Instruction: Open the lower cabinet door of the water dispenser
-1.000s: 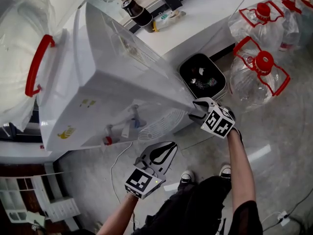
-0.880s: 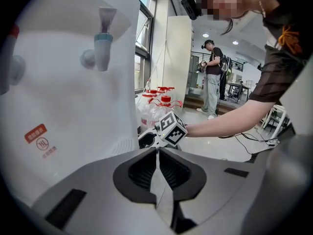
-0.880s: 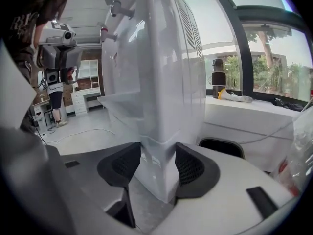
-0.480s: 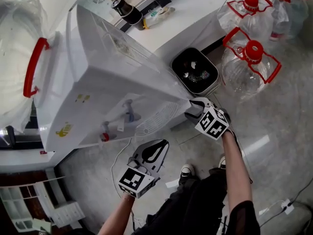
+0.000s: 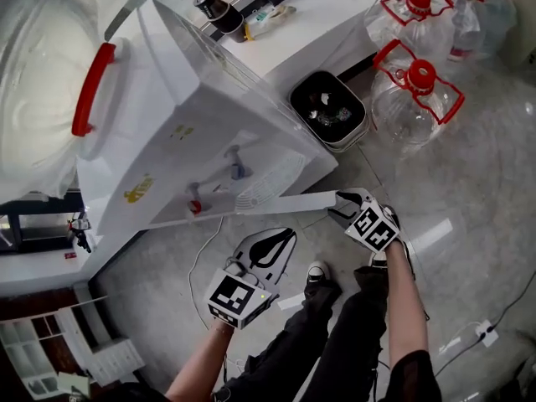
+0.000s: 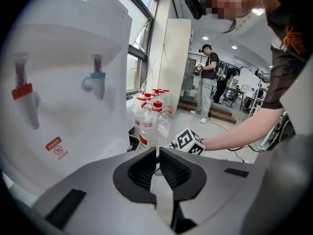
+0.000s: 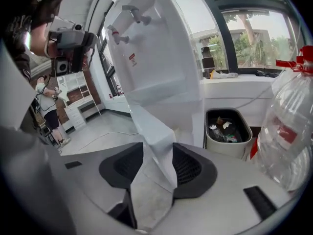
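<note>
Door [image 5: 285, 202] of water dispenser [image 5: 167, 124] stands swung out, its edge between the closing jaws of the right hand-held gripper [image 5: 339, 206]. Left hand-held gripper [image 5: 280, 241], below the dispenser, is pressed together and empty.

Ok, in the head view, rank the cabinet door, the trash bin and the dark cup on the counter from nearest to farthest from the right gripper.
1. Cabinet door: its free edge sits between the closing jaws of the right gripper.
2. Trash bin: on the floor, just beyond the gripper.
3. Dark cup: up on the counter, farthest back.
</note>
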### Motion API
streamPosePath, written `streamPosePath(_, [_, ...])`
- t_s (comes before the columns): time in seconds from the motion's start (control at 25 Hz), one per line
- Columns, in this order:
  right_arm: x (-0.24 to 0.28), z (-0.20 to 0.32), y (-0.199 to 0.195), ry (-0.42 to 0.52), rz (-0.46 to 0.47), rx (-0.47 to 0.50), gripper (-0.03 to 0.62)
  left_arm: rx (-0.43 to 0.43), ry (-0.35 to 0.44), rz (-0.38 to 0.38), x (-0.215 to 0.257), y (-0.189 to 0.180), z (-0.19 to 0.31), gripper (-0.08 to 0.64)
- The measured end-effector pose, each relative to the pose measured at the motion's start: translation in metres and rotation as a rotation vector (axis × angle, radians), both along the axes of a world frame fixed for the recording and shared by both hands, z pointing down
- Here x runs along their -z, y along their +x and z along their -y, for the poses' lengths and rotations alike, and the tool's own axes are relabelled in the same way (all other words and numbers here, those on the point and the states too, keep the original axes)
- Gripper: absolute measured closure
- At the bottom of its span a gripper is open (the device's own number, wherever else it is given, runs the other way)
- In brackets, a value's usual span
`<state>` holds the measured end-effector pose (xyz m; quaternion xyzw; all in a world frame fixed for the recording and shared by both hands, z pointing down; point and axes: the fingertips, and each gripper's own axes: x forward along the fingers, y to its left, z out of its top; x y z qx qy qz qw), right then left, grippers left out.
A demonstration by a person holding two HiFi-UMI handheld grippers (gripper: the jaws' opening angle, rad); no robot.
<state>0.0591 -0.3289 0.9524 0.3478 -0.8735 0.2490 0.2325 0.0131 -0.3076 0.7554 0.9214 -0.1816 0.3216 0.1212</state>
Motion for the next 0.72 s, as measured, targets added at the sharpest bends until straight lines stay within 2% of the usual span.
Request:
streamPosePath(0.2, [0.0, -0.053, -0.022, -0.081, 0.014, -0.007, 0.396, -0.006, -0.009, -0.02, 0.022, -0.006, -0.019, 0.54])
streamPosePath(0.36, [0.006, -0.092, -0.044, -0.147, 0.038, -0.005, 0.396, -0.018, -0.01, -0.006, 0.031, -0.022, -0.035, 0.54])
streamPosePath(0.6, [0.006, -0.137, -0.085, -0.218, 0.091, 0.071, 0.399, 0.002, -0.016, 0.008, 0.037, -0.045, -0.049, 0.54])
streamPosePath(0.72, [0.005, -0.159, -0.115, -0.252, 0.112, 0.156, 0.399, 0.017, -0.016, 0.015, 0.04, -0.055, -0.052, 0.54])
